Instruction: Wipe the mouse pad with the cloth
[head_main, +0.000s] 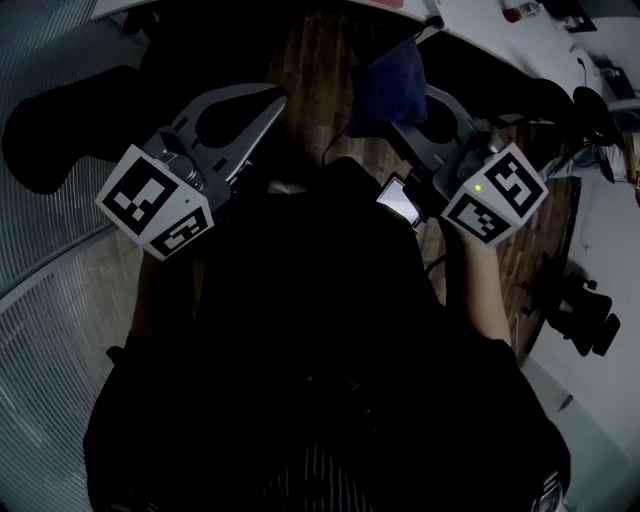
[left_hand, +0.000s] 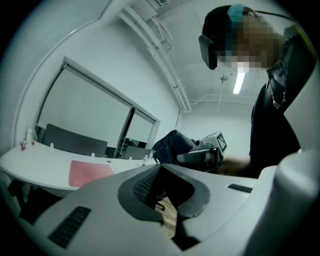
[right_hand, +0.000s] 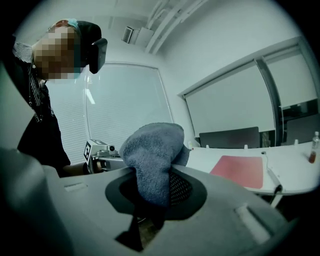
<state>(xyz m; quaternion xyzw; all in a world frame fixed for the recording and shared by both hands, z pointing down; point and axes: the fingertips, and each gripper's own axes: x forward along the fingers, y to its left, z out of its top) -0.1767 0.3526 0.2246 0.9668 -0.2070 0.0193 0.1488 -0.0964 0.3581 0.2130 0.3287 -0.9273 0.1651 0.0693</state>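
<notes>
A dark blue cloth (right_hand: 150, 157) bulges out from between the jaws of my right gripper (right_hand: 165, 170), which is shut on it. In the head view the cloth (head_main: 385, 85) hangs at the tip of the right gripper (head_main: 400, 112), held up in the air short of the white table (head_main: 480, 30). The pink mouse pad (right_hand: 240, 171) lies flat on that table, well beyond the jaws. My left gripper (left_hand: 160, 167) is shut with nothing in it; its view also shows the mouse pad (left_hand: 90, 172) far off. Both grippers are raised in front of the person's body, the left gripper (head_main: 272, 98) left of the cloth.
The curved white table (left_hand: 35, 160) carries a small bottle (right_hand: 314, 145) and cables at its edge. A wood floor (head_main: 310, 60) lies below the grippers. Black office chairs (head_main: 580, 310) stand at the right and a dark chair (head_main: 60, 120) at the left. Windows with blinds line the walls.
</notes>
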